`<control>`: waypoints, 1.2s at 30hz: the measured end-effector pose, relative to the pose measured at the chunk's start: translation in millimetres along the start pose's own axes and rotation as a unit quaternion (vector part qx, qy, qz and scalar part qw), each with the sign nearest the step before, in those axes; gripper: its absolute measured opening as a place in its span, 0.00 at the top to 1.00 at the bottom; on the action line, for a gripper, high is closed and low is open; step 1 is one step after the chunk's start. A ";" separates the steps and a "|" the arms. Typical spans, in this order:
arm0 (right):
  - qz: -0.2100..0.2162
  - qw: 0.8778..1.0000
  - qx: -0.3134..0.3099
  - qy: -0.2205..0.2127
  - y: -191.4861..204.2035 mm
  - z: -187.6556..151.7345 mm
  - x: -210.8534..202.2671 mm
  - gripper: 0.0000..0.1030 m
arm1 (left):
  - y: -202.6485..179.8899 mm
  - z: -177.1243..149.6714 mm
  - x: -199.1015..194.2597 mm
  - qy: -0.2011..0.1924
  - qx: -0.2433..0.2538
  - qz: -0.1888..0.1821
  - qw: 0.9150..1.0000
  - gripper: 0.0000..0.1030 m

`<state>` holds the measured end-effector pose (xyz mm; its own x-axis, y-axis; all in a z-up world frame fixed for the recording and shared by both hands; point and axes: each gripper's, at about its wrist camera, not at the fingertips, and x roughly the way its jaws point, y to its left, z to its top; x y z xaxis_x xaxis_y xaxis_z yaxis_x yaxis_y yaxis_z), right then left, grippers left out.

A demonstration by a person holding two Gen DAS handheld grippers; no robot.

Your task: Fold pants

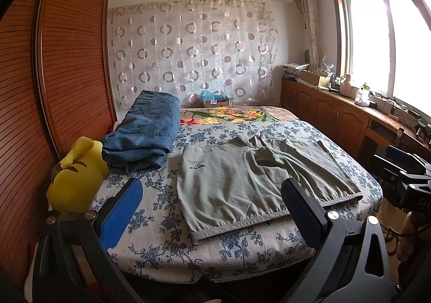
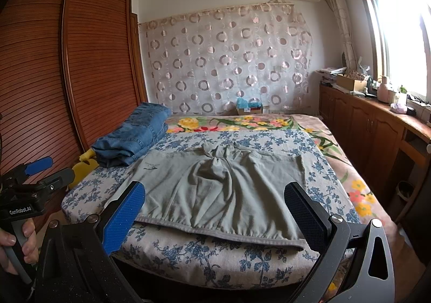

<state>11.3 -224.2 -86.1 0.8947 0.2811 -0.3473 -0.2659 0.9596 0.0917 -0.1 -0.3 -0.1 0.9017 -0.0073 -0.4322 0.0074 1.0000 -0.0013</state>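
Grey-green pants (image 1: pixel 242 179) lie flat on the bed with the waistband along the near edge; they also show in the right wrist view (image 2: pixel 215 190). A small logo sits at their far left. My left gripper (image 1: pixel 212 211) is open and empty, held above the near edge of the bed over the waistband. My right gripper (image 2: pixel 215 214) is open and empty, also above the waistband. The left gripper (image 2: pixel 40 171) shows at the left of the right wrist view, held in a hand.
Folded blue jeans (image 1: pixel 145 130) lie at the bed's far left beside a yellow plush toy (image 1: pixel 78 176). The bed (image 1: pixel 242 254) has a blue-flowered cover. A wooden wardrobe (image 1: pixel 67 60) stands on the left, cabinets (image 1: pixel 336 109) under the window on the right.
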 end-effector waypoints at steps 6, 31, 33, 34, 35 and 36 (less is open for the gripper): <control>0.000 1.000 0.000 -0.002 0.6 0.6 -0.6 0.00 | 0.0 0.0 -0.2 0.000 0.000 0.000 1.000 0.00; 0.001 1.000 -0.003 -0.011 2.8 2.2 -5.9 0.00 | -3.4 7.8 -9.9 -0.004 0.002 0.000 1.000 0.00; 0.002 1.000 -0.002 -0.010 2.2 1.7 -5.1 0.00 | -3.4 7.8 -10.0 -0.004 0.003 0.001 1.000 0.00; 0.001 1.000 -0.003 -0.010 2.7 1.6 -5.3 0.00 | -3.5 8.1 -10.3 -0.005 0.003 0.000 1.000 0.00; 0.001 1.000 -0.003 -0.011 2.7 1.6 -5.3 0.00 | -3.5 8.6 -10.6 -0.005 0.002 0.000 1.000 0.00; 0.001 1.000 -0.003 -0.011 2.5 1.8 -5.3 0.00 | -3.6 7.7 -9.9 -0.005 0.002 0.000 1.000 0.00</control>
<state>6.5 -223.3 -82.4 0.9016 0.2833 -0.3269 -0.2695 0.9590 0.0876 -5.7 -3.8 11.1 0.9058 -0.0072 -0.4237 0.0094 1.0000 0.0032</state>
